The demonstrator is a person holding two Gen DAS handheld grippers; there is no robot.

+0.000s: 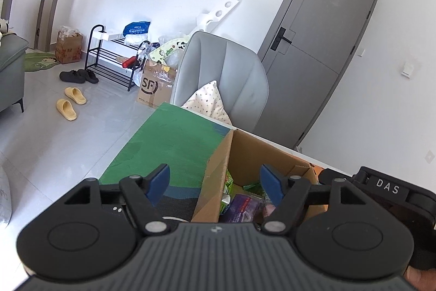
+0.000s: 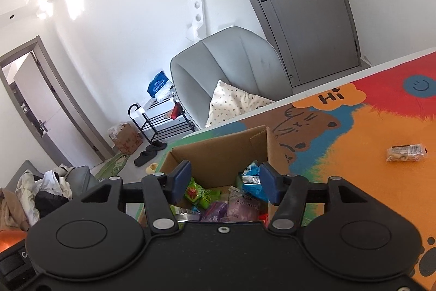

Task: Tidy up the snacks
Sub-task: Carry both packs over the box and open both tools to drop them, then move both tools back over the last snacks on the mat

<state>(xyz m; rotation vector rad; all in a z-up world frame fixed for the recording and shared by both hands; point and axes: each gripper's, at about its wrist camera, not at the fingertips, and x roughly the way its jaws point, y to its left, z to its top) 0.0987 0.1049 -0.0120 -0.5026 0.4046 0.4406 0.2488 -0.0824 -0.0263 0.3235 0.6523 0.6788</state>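
**Both grippers over the snack box**

A colourful mat (image 2: 368, 132) covers the table, with a grey chair (image 2: 231, 64) behind it. An open cardboard box (image 2: 218, 152) stands on the mat, filled with snack packets (image 2: 239, 209). The left gripper (image 1: 215, 182) hangs over the box's left wall, jaws wide apart, holding nothing. The right gripper (image 2: 224, 182) hovers above the packets, jaws likewise apart. One small snack bar (image 2: 406, 152) lies alone on the mat, well right of the box.

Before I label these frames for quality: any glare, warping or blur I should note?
Left wrist view: the grey door bows from fisheye and carries a bright sheen near its top; the cardboard box is sharp. Right wrist view: ceiling lights blow out into white glare, and the snack packet looks slightly soft.
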